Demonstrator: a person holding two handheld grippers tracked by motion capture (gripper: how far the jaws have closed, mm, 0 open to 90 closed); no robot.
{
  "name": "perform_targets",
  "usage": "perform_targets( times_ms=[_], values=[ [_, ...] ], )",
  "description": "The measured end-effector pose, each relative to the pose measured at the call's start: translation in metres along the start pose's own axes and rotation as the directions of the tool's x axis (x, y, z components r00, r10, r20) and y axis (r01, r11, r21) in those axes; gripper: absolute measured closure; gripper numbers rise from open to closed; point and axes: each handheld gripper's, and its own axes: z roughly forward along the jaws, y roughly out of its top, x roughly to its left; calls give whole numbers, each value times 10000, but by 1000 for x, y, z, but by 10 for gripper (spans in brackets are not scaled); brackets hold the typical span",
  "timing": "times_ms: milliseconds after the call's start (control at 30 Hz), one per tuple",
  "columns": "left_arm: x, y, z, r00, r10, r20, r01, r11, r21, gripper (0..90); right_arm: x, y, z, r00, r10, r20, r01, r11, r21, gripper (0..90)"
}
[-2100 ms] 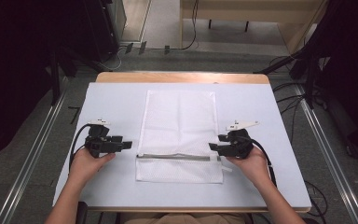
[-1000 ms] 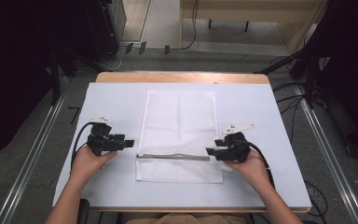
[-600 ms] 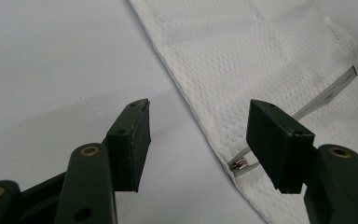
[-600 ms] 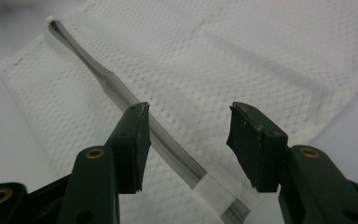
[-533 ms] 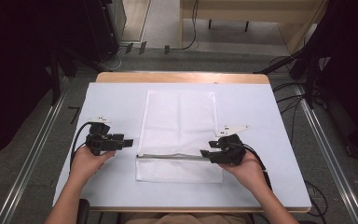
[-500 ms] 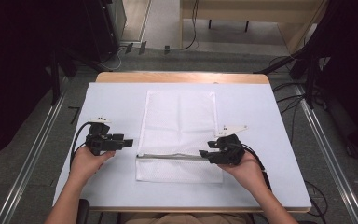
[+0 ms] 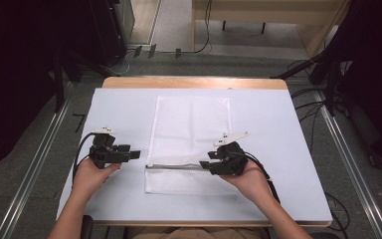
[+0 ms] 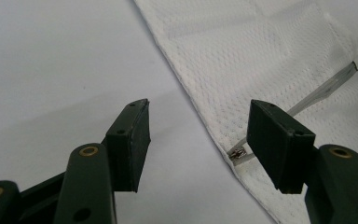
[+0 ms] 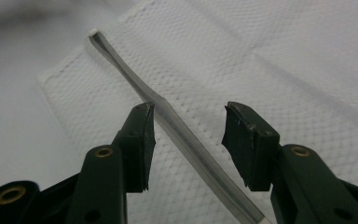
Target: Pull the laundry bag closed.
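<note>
While the left gripper (image 7: 135, 155) is held parted off the mesh bag's (image 7: 189, 129) 9 o'clock edge, the right gripper (image 7: 204, 165) has been moved inward. Its parted jaws are now set astride the grey zipper (image 9: 177, 128), nothing grasped; a zipper pull is judged imminent.

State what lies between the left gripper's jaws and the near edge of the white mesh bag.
Only bare table separates the open left gripper from the white mesh bag, seen in the left gripper view; the zipper pull sits at that edge.
</note>
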Motion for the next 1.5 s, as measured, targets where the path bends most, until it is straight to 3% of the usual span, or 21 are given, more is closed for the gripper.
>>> perform_targets(
  times_ms=[100,167,333,467,533,767,1133,1500],
  values=[
    [0,-1,-1,10000,11,-46,-11,10000,20,400,4,2,4,9999,-74,-116,75,10000,63,543],
    [1,-2,-1,10000,-3,-53,3,10000,52,400,11,6,7,9984,-92,-562,86,9999,-95,550],
    [0,-4,-2,10000,1,-4,-1,10000,43,400,18,9,14,9977,-358,-568,364,9993,92,567],
    [0,-8,-3,9999,3,-101,-2,9999,100,400,23,12,20,9960,-480,-748,495,9986,176,580],
    [-1,-9,-3,9999,-144,50,144,9999,82,397,25,15,25,9953,-509,-824,530,9983,228,580],
    [-2,-13,-5,10000,-32,-77,33,9999,157,398,38,25,45,9898,-782,-1193,836,9957,408,585],
    [1,-13,-7,9997,-94,-203,95,9999,39,401,46,36,63,9875,-786,-1364,881,9940,651,593],
    [6,-5,-3,9998,-179,-49,178,9997,-165,404,55,46,80,9844,-868,-1529,986,9926,712,621]
  ],
)
